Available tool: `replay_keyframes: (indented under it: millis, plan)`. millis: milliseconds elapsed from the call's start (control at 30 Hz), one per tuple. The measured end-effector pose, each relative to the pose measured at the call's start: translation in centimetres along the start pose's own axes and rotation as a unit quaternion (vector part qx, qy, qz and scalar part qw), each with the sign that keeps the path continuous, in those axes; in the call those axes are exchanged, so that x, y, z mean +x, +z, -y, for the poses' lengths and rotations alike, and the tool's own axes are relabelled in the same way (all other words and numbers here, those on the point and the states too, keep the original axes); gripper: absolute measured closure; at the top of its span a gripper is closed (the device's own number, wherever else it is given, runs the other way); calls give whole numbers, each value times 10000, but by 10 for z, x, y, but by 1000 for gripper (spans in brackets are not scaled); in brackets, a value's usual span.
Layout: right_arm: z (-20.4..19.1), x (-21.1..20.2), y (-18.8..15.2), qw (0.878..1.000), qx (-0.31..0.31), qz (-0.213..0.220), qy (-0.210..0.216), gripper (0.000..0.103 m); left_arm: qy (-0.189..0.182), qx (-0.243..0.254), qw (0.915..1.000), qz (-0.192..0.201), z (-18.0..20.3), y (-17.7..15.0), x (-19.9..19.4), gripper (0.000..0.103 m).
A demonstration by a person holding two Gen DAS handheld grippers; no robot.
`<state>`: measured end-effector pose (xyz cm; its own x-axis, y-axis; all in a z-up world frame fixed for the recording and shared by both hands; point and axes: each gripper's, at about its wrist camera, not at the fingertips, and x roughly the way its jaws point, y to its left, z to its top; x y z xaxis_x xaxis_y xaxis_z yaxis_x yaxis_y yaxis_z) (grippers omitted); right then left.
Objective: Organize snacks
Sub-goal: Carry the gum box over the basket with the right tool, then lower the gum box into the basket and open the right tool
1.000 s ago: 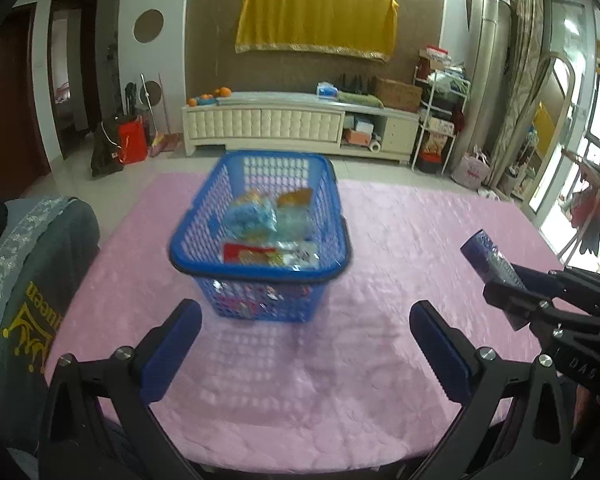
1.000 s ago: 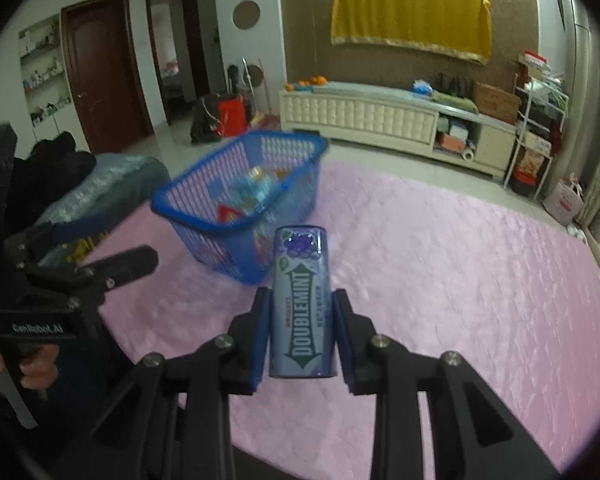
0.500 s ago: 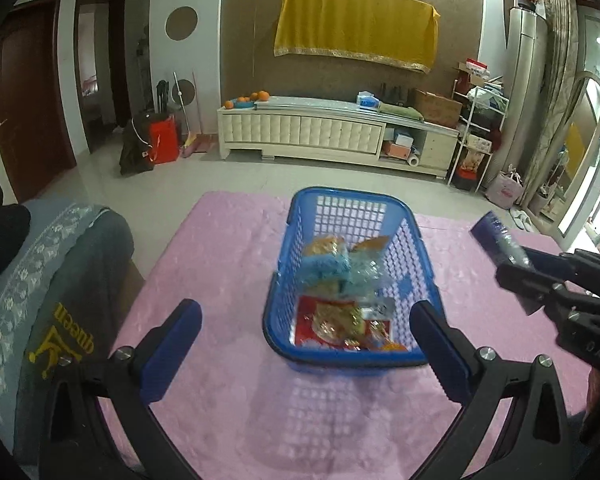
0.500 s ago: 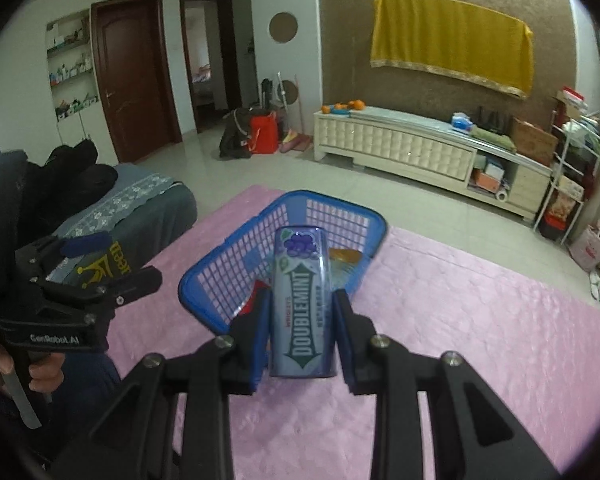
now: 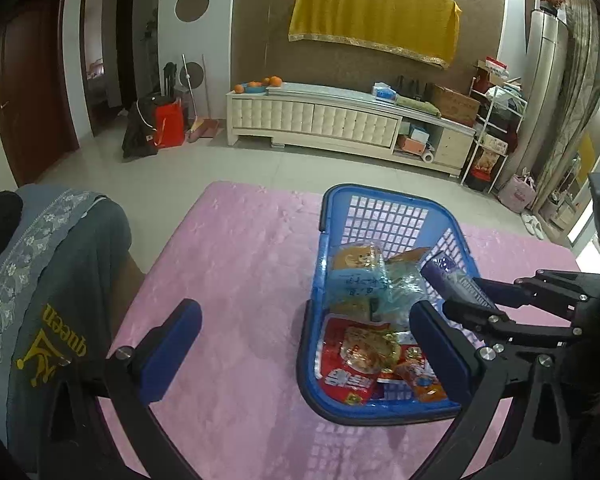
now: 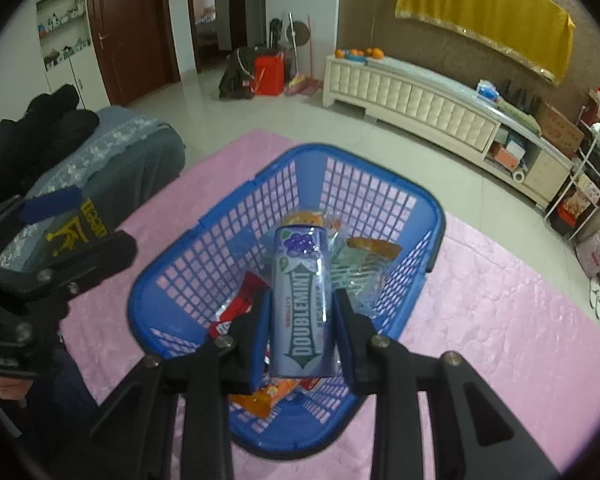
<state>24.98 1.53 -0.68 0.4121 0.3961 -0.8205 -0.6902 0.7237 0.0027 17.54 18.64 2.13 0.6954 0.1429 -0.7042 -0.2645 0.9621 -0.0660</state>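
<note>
My right gripper (image 6: pixel 302 336) is clamped on the Doublemint gum pack (image 6: pixel 302 304), one pad on each long side, and where a second ago the pack hung over bare pink tablecloth (image 6: pixel 500 320) short of the blue basket (image 6: pixel 172 280), it now hangs over the basket's inside, above the snack packets (image 5: pixel 364 352) already lying there. So I judge the carry is nearly done and what is left is to lower and let go. My left gripper (image 5: pixel 312 356) stands wide apart and empty, its right finger now over the basket's near right corner. The basket's mesh walls ring the pack on all sides; its far half has the most free floor. Beyond the basket the cloth is bare up to the table's far edge.
</note>
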Motion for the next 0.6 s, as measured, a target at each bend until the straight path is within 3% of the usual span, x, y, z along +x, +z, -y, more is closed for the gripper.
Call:
replay_keyframes:
  millis: [367, 600]
  plan:
    - [-12, 32, -1, 9978, -369, -508, -218, 68, -11, -143, 9998, -159, -5, -6, 22, 0]
    - [-11, 37, -6, 9969, -232, -679, -312, 68, 107, -163, 9996, -209, -8, -12, 21, 0]
